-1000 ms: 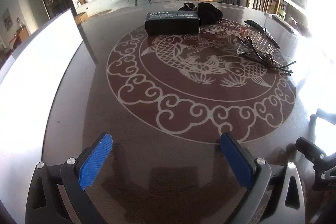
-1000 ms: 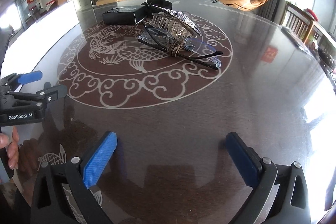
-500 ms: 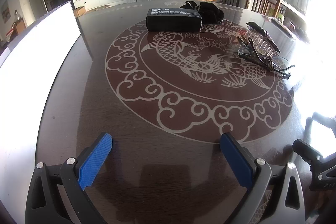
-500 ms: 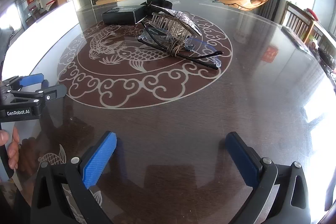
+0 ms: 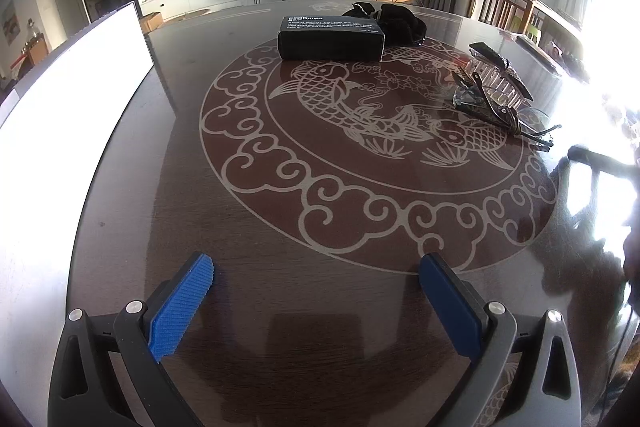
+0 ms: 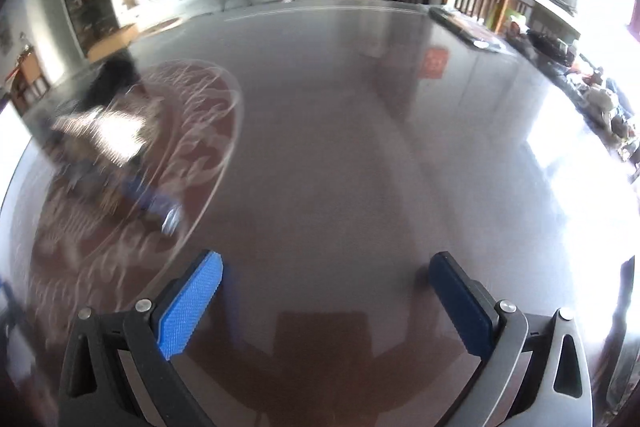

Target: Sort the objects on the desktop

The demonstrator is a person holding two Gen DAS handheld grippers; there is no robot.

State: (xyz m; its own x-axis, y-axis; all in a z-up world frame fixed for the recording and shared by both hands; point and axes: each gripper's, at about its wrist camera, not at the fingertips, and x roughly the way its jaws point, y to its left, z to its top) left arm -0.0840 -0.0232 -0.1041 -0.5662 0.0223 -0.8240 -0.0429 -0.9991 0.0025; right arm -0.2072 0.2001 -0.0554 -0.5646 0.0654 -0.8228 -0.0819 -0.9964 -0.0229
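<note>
On the round dark table (image 5: 280, 235) with a carp pattern lie a black box (image 5: 330, 38), a black cloth bundle (image 5: 394, 20) behind it, and a glittery hair claw (image 5: 500, 75) with glasses (image 5: 504, 117) at the right. My left gripper (image 5: 316, 283) is open and empty over the near table edge. My right gripper (image 6: 326, 285) is open and empty over bare table; the claw and glasses (image 6: 100, 147) show blurred at its far left.
A bright white panel (image 5: 72, 99) runs along the table's left side. Flat items (image 6: 464, 23) lie near the far right rim. Wooden chairs (image 5: 504, 7) stand behind the table, with a living room beyond.
My right gripper has swung quickly to the right, so the claw and glasses moved from centre to the far left of its view. The left gripper lifted slightly and tilted forward.
</note>
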